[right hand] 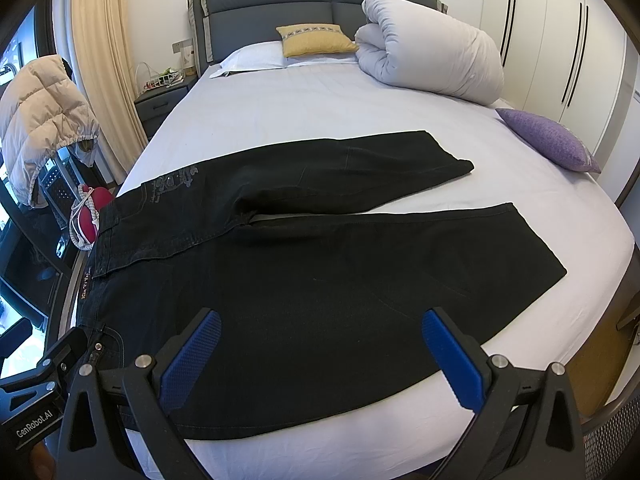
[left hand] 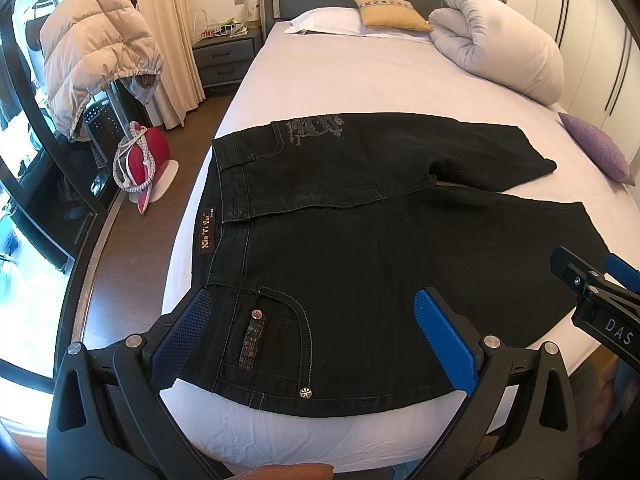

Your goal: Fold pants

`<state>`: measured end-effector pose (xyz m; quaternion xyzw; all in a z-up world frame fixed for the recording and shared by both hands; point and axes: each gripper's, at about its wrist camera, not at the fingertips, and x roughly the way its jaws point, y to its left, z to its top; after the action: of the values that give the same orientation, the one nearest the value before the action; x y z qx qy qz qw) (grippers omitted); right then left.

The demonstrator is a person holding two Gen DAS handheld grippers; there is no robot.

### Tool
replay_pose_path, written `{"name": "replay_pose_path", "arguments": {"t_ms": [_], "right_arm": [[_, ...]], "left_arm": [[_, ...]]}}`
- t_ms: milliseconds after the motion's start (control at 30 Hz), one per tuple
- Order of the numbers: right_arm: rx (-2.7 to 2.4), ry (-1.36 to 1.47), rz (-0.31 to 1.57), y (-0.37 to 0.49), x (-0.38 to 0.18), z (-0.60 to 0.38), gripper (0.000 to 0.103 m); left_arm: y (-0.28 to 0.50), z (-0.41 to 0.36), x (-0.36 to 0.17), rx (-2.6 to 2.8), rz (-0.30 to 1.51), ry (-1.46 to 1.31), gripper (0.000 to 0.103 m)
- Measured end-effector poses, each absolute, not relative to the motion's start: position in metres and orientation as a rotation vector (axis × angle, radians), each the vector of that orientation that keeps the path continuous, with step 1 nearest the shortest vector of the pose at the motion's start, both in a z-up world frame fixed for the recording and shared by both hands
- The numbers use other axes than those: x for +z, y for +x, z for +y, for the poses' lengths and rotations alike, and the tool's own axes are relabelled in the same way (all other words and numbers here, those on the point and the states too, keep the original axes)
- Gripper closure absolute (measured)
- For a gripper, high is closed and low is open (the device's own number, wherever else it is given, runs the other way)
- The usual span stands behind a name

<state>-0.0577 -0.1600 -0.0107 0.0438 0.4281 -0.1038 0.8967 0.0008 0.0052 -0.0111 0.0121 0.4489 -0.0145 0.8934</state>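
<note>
Item: 1 pair of black pants [right hand: 320, 264], spread flat across the near half of the bed [right hand: 320, 112], waistband to your left, 2 legs splayed apart to your right. Fold status, as judged: 0 folds made; every fold is left for you. Your left gripper [left hand: 316, 336] hangs over the near pocket, jaws wide, holding nothing. Your right gripper [right hand: 320, 356] hangs over the near leg, likewise spread and empty. Surroundings: rolled duvet [right hand: 432, 48], yellow cushion [right hand: 316, 40], purple cushion [right hand: 548, 140].
</note>
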Motion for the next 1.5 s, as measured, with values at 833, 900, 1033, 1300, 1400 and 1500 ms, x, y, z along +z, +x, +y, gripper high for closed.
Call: {"name": "replay_pose_path", "arguments": {"t_ms": [833, 900, 1033, 1300, 1400, 1500], "right_arm": [[-0.127, 0.133, 0.845, -0.04, -0.024, -0.16, 0.0], [-0.088, 0.137, 0.809, -0.034, -0.021, -0.161, 0.0], [-0.038, 0.128, 0.755, -0.02, -0.018, -0.165, 0.0], [0.037, 0.122, 0.756, 0.02, -0.028, -0.186, 0.0], [0.078, 0.13, 0.775, 0.036, -0.034, -0.196, 0.003], [0.144, 0.121, 0.793, 0.052, -0.038, -0.202, 0.007]], "left_arm": [[0.018, 0.025, -0.032, -0.07, 0.934, -0.022, 0.0], [0.025, 0.027, -0.034, -0.072, 0.923, -0.017, 0.0], [0.044, 0.031, -0.044, -0.038, 0.927, -0.025, 0.0], [0.105, 0.049, -0.072, -0.017, 1.057, -0.029, 0.0], [0.145, 0.055, -0.068, -0.012, 1.006, 0.064, 0.0], [0.195, 0.06, -0.063, -0.103, 0.962, 0.169, 0.0]]}}
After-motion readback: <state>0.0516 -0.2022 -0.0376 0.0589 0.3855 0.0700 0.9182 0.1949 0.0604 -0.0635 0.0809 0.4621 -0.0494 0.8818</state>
